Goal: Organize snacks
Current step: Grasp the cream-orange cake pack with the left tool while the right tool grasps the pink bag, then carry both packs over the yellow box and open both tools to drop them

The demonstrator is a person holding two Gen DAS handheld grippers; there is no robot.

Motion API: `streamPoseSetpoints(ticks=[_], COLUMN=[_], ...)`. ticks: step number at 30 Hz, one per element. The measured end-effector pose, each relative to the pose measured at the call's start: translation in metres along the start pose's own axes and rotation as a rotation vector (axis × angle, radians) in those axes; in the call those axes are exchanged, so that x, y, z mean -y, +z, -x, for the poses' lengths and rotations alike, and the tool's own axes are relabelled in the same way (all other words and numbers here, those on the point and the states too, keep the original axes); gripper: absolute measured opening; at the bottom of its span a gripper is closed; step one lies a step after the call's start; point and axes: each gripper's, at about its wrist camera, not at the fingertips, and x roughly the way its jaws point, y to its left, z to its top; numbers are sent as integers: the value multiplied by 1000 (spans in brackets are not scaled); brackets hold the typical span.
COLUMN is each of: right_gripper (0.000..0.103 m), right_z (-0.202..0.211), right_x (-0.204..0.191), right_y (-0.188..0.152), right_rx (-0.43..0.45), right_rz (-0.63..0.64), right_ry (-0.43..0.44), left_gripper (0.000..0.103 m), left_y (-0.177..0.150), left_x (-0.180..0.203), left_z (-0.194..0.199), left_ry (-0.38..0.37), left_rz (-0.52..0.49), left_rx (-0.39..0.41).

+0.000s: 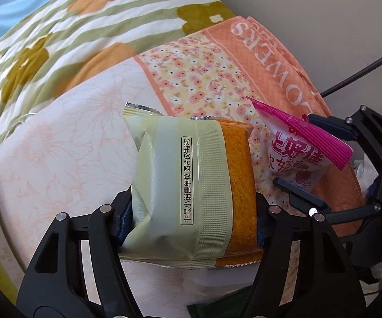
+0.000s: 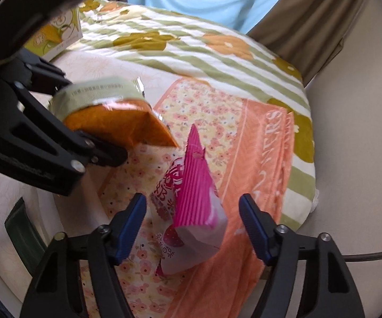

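Setting: a bed is filling both views, covered by a green-striped quilt [image 1: 66, 34] with large orange and olive flowers, a pale pink sheet [image 1: 58, 153], and an orange floral towel [image 2: 257, 164] with white lettering along its border.

Left gripper [image 1: 193, 217]: it is clamping a pale green and orange snack packet [image 1: 191, 185]. The blue pads are pressing into both long sides of the packet, which is standing up between the black fingers with its crimped end pointing away from the camera.

Right gripper [image 2: 192, 228]: its blue-padded fingers are standing on either side of a pink and white strawberry snack packet [image 2: 191, 212]. In the right wrist view a gap is showing between each pad and the wrapper, so the jaws are not yet gripping it.

Strawberry packet: it is lying on the towel, its ribbed pink seal pointing up and away, just beside the green and orange packet.

Dark green wrapper [image 2: 21, 228]: a serrated edge is peeking out at the lower left of the right wrist view; possibly another snack, though too little is showing to tell.

Box [image 2: 58, 34]: a yellow-green printed carton is sitting at the far edge of the bed.

Cable [image 1: 363, 71]: a dark cord is crossing the light floor beside the bed.
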Motion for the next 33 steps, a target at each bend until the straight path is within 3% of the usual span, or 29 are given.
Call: streamPoseSetpoints(ticks=[4, 11, 19, 25, 33], right_gripper=[58, 39, 35, 35, 35], right_z=[-9, -9, 21, 67, 139], right_x=[2, 5, 5, 0, -28], right_y=[-1, 0, 0, 12, 62], right_rx=[-39, -46, 2, 61, 195], right_rz=[-11, -38, -79, -97, -55], right_ry=[35, 84, 87, 101, 202], left_gripper=[63, 63, 63, 63, 63], left_y=[-3, -12, -23, -38, -72], left_x=[-3, -4, -3, -4, -36], left_z=[5, 21, 61, 122, 227], left_ry=[7, 16, 30, 52, 142], left_rz=[11, 36, 71, 113, 209], left_rx=[9, 33, 106, 216, 368])
